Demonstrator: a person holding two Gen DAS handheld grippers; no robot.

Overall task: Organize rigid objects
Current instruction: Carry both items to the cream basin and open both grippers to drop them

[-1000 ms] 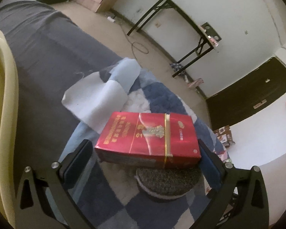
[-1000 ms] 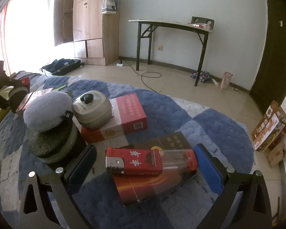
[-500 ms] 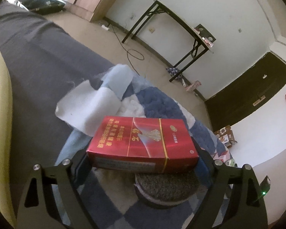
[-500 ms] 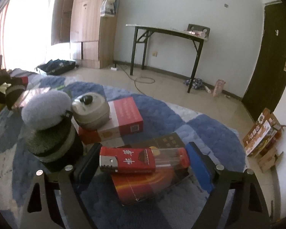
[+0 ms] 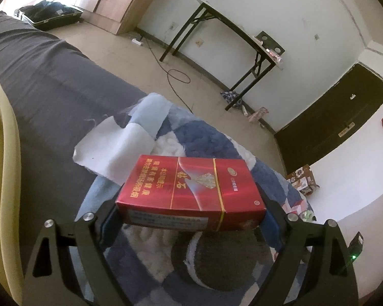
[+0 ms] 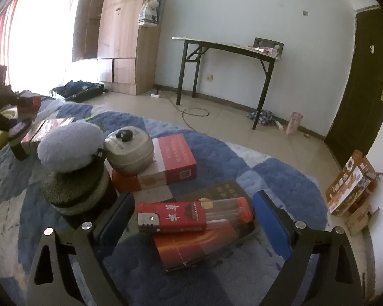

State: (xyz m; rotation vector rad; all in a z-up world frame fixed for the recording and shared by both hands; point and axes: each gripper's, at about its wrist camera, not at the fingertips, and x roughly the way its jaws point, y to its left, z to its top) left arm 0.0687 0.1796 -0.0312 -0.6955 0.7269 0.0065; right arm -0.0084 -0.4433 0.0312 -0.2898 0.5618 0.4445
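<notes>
Clamps the left tool (image 5: 190, 206) on both ends of the red box (image 5: 191, 183), held above a dark round pad (image 5: 217, 262) on the blue checked blanket (image 5: 204, 137). Opening the right tool (image 6: 191, 209) around the red lighter (image 6: 181, 215), pads clear of its ends. Leaves the lighter lying on a dark box (image 6: 204, 244), near a small pot (image 6: 129, 150).

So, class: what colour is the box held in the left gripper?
Red box with gold lettering; left wrist view.
</notes>
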